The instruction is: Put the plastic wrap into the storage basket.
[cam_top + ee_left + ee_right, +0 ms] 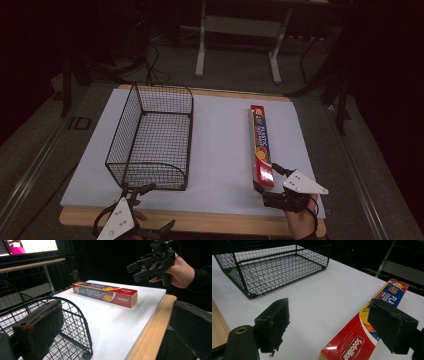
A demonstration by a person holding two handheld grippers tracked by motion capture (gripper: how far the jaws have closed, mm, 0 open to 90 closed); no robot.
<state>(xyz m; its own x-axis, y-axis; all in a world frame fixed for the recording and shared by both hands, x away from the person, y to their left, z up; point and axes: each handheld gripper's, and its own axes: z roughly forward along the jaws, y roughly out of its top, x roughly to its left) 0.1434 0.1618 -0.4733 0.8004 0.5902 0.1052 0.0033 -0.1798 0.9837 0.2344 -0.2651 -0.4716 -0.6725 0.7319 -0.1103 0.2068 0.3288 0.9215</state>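
A long red box of plastic food wrap (261, 145) lies flat on the right half of the white board (220, 150), running front to back. In the right gripper view the box (354, 340) sits low and to the right under the right-hand jaw. My right gripper (269, 181) hovers open just above the box's near end, touching nothing; the left gripper view also shows this gripper (133, 272) in a hand, held in the air. My left gripper (154, 209) is open at the table's front edge, by the near corner of the black wire basket (150, 140).
The wire basket (72, 322) has nothing in it and stands on the board's left half. A wooden table edge (200, 220) runs along the front. Table legs and cables (235, 45) stand on the floor beyond the board. White board lies bare between basket and box.
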